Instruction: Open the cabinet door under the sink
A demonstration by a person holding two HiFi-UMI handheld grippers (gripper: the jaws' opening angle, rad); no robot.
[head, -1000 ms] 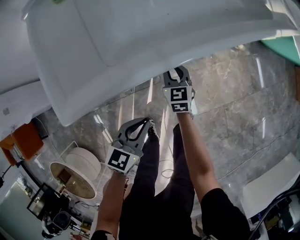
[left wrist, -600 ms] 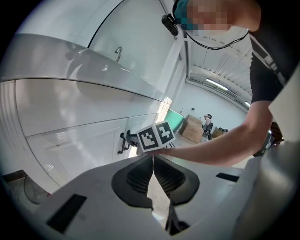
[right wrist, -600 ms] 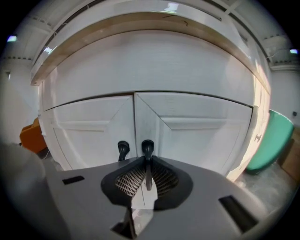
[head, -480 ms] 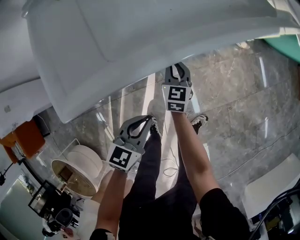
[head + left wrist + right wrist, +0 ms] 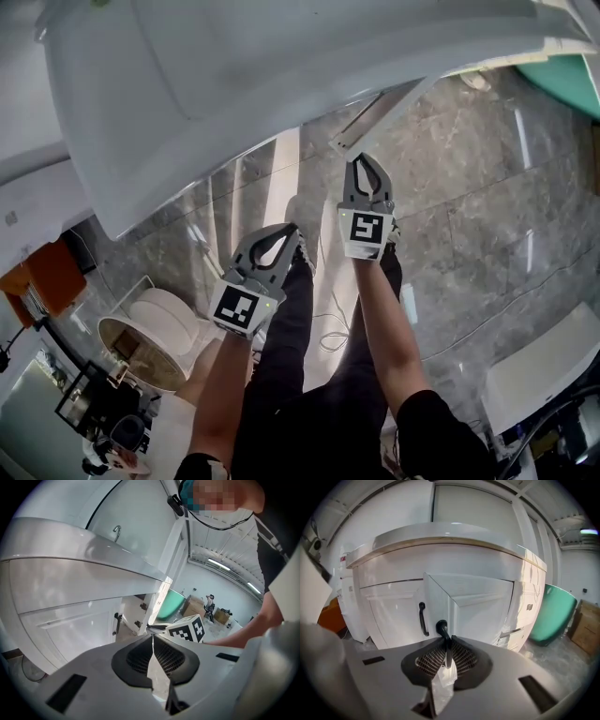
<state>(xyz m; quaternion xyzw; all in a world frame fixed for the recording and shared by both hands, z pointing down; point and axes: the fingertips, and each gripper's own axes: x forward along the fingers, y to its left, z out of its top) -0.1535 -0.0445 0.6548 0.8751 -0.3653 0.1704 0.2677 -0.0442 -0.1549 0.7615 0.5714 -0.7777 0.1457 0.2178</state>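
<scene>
The white vanity with the sink top (image 5: 281, 75) fills the top of the head view. Its right cabinet door (image 5: 483, 611) stands swung partly out; its top edge (image 5: 375, 114) pokes from under the counter. My right gripper (image 5: 446, 641) is shut on that door's black handle (image 5: 440, 627), and in the head view it (image 5: 365, 161) sits just below the door edge. The left door (image 5: 393, 616) is closed, its black handle (image 5: 423, 618) free. My left gripper (image 5: 292, 232) hangs lower left, away from the cabinet, jaws shut (image 5: 152, 637) on nothing.
A round white basket (image 5: 155, 342) and an orange object (image 5: 47, 281) stand on the grey tiled floor at left. A green tub (image 5: 553, 616) and a cardboard box (image 5: 586, 630) are right of the vanity. The person's legs are below the grippers.
My right gripper has drawn back from under the counter toward the person, and the right door has swung out with it. The left gripper has barely moved.
</scene>
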